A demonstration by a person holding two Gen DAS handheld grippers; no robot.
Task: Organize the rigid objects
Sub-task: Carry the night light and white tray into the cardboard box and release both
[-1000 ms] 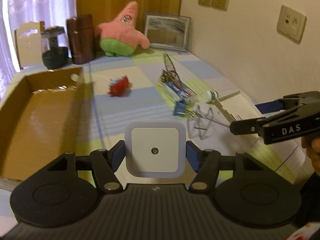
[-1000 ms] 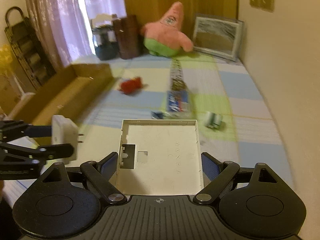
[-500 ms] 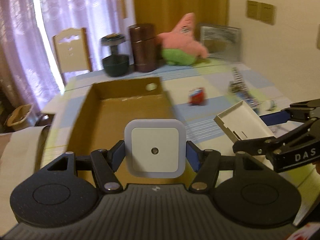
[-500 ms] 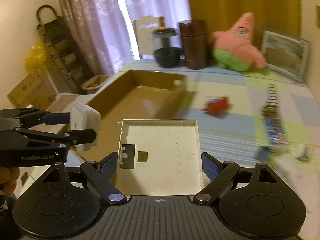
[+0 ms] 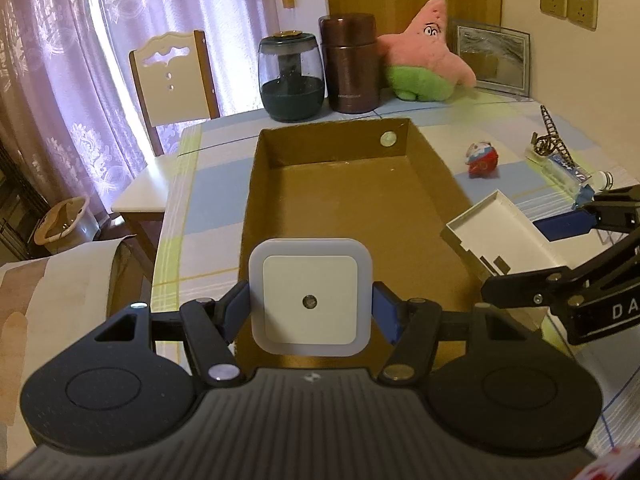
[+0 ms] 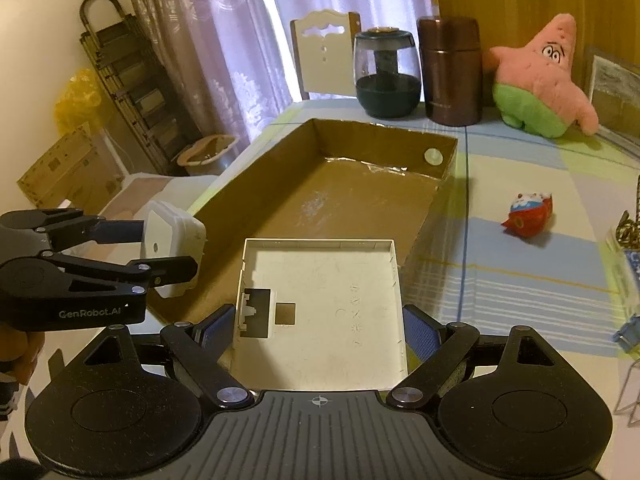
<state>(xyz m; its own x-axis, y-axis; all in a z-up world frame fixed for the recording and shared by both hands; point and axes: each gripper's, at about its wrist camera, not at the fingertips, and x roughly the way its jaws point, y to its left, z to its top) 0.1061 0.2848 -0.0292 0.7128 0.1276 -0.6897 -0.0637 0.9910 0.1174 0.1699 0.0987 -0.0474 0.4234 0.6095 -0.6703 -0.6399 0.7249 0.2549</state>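
My left gripper (image 5: 311, 305) is shut on a white square night light (image 5: 310, 296) and holds it above the near end of the open cardboard box (image 5: 276, 152). The night light also shows in the right wrist view (image 6: 172, 248), over the box's near left corner. My right gripper (image 6: 319, 328) is shut on a shallow white plastic cover (image 6: 320, 304), held above the box's near right edge (image 6: 424, 224). The cover also shows in the left wrist view (image 5: 500, 232). The box holds a small white disc (image 6: 433, 157) at its far corner.
On the checked tablecloth right of the box lie a red toy (image 6: 528, 218), a tube and a spiral binding (image 5: 554, 148). At the back stand a glass jar (image 5: 290, 76), a brown flask (image 5: 352, 64), a pink plush star (image 5: 424, 56) and a picture frame (image 5: 494, 58). A chair (image 5: 172, 76) stands behind the table.
Both grippers have swung left from the cluttered right side of the table to above the cardboard box, each still holding its object.
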